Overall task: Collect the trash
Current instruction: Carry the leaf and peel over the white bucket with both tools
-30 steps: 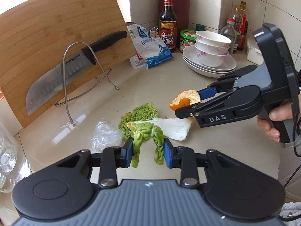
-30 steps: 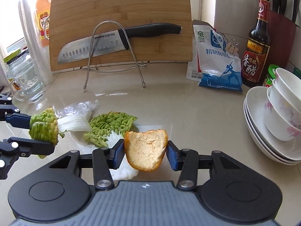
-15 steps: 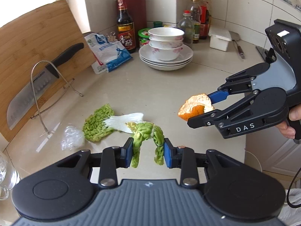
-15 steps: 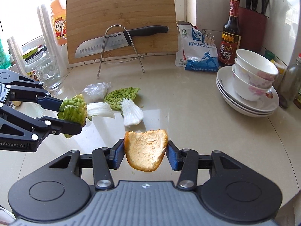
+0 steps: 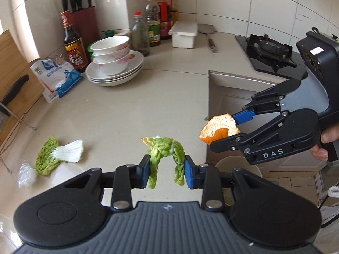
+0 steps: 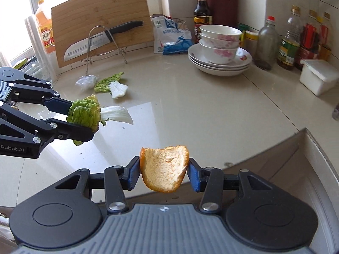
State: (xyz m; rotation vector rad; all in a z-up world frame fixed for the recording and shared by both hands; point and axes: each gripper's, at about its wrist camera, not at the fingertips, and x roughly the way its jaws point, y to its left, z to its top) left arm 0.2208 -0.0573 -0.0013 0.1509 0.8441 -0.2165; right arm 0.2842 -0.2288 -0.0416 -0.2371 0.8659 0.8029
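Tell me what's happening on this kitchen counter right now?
A person is clearing food scraps with two handheld grippers. The left gripper is shut on a cabbage leaf, and the right gripper is shut on an orange peel; both scraps are held up off the countertop, near its edge. A second cabbage leaf and a crumpled bit of clear plastic lie on the counter, not yet collected.

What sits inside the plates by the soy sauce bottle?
Three white floral bowls are stacked, nested, on a pile of plates. The top bowl's inside is not visible from either view, and the lower bowls' interiors are covered.
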